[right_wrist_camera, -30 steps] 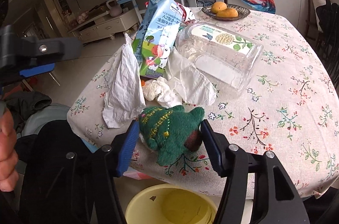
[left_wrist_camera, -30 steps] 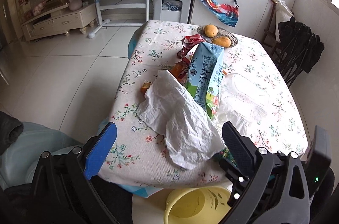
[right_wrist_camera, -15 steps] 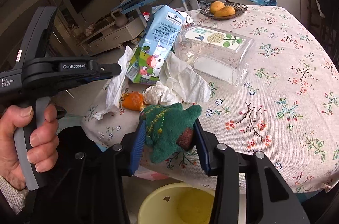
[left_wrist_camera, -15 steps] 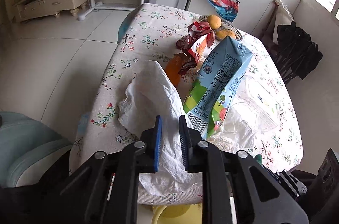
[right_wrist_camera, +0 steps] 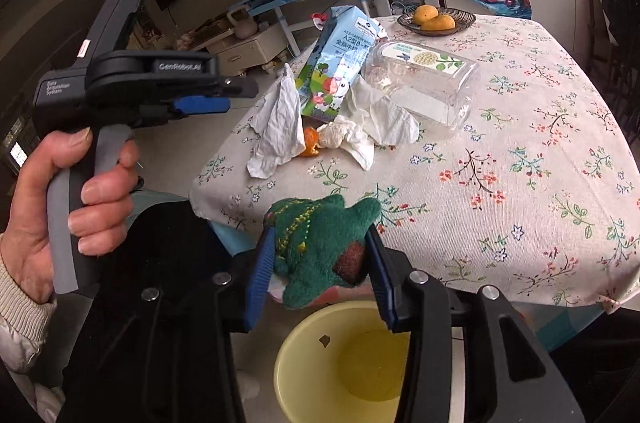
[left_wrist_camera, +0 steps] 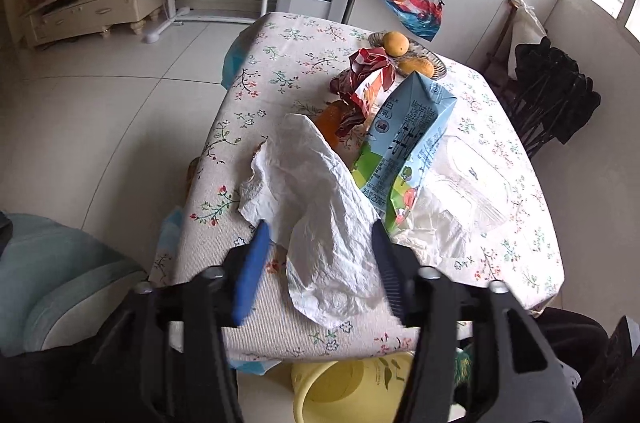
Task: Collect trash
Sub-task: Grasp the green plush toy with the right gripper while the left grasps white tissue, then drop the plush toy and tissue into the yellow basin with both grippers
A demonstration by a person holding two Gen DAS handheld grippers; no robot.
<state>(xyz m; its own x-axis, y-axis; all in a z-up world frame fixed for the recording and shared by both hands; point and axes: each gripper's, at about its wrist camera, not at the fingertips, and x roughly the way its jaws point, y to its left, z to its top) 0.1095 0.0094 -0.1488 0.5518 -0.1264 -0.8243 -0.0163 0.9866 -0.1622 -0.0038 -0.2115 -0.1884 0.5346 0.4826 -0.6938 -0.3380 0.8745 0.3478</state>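
Note:
My right gripper [right_wrist_camera: 320, 233] is shut on a green felt tree toy [right_wrist_camera: 316, 251], held just off the table's near edge above a yellow bin [right_wrist_camera: 304, 355]. A flat white tissue [left_wrist_camera: 316, 191] leans on a blue milk carton [left_wrist_camera: 404, 143]. My left gripper [left_wrist_camera: 319, 225] hovers over the tissue's near end with its jaws opening; the pads do not press on it. From the right wrist view, the left gripper [right_wrist_camera: 224, 95] sits in a hand, left of the tissue [right_wrist_camera: 276, 127] and carton [right_wrist_camera: 340, 63]. Orange peel [right_wrist_camera: 310, 143] and crumpled tissues [right_wrist_camera: 360, 127] lie beside them.
A clear plastic container [right_wrist_camera: 424, 79] lies on the floral tablecloth [right_wrist_camera: 520, 183] behind the tissues. A red wrapper [left_wrist_camera: 368, 75] and a fruit bowl [right_wrist_camera: 460, 19] stand farther back. The yellow bin [left_wrist_camera: 304, 383] sits on the floor under the table's near edge. Dark chairs [left_wrist_camera: 552, 91] stand at the right.
The left jaws went from wide open to nearly shut near the tissue and have spread again. The right gripper drew the green tree back off the table edge to above the bin.

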